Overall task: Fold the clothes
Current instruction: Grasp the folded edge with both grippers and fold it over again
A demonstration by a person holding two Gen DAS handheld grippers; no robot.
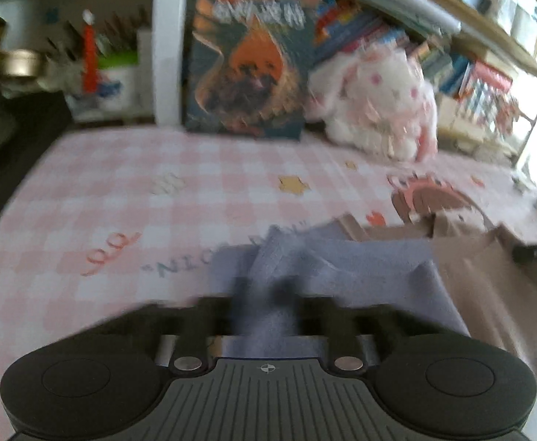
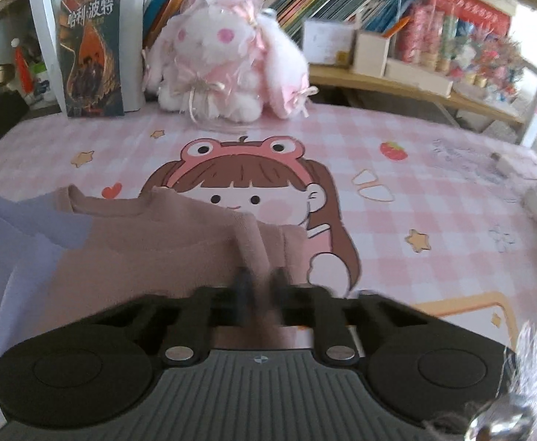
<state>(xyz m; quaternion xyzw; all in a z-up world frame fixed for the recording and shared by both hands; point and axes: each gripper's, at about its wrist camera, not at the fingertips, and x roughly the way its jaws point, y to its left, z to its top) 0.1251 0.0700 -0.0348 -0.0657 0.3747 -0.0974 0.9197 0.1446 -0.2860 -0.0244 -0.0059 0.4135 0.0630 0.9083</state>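
At about 9 o'clock of the pink checked counter [image 2: 433,191], the left gripper [image 1: 264,294] has its fingers pinched on a raised fold of the lavender part of the garment [image 1: 342,257]; the left wrist view is blurred, so the exact grip line cannot be told. The garment is two-toned, lavender on the left and dusty pink on the right, and it lies near the counter's 6 o'clock edge, partly over the printed cartoon girl [image 2: 239,191]. The right gripper [image 2: 259,286], toward 3 o'clock of the garment, has its fingers pressed together on a ridge of the pink cloth.

Judging from this, the fold looks barely under way: both ends are lifted and gripped, the cloth between them hangs loose and rumpled, and no neat crease or stacked layer shows. Laying one half over the other and flattening it appears still to do.

At 12 o'clock stand a book [image 2: 92,55] and a plush rabbit [image 2: 224,62], well apart from the garment.
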